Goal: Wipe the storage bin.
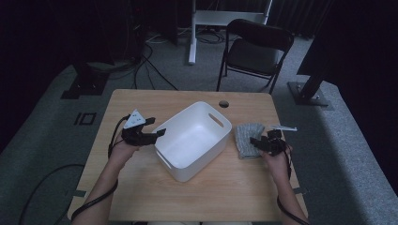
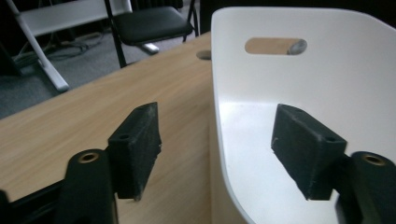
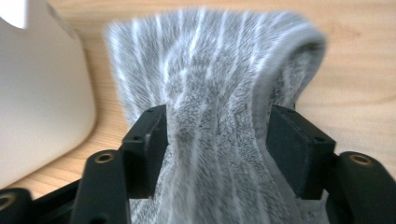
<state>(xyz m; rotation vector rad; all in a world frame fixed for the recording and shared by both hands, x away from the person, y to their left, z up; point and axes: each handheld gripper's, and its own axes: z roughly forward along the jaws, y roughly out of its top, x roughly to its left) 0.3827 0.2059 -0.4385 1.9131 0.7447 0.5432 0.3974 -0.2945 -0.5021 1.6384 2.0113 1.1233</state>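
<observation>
A white plastic bin (image 1: 187, 171) stands on the middle of the wooden table (image 1: 225, 192), turned at an angle. My left gripper (image 1: 157, 133) is at the bin's left corner and is open. In the left gripper view its jaws (image 2: 217, 126) straddle the bin's wall (image 2: 303, 93) without pressing on it. A folded grey striped cloth (image 1: 246, 138) lies on the table just right of the bin. My right gripper (image 1: 256, 142) is over the cloth's near end. In the right gripper view the cloth (image 3: 210, 70) bulges up between the spread jaws (image 3: 217, 126), which stand open.
A black folding chair (image 1: 256, 47) and a white desk leg (image 1: 192, 37) stand on the carpet beyond the table. A round cable hole (image 1: 224, 103) is near the table's far edge. The bin's side (image 3: 37, 93) is close to the left of the cloth.
</observation>
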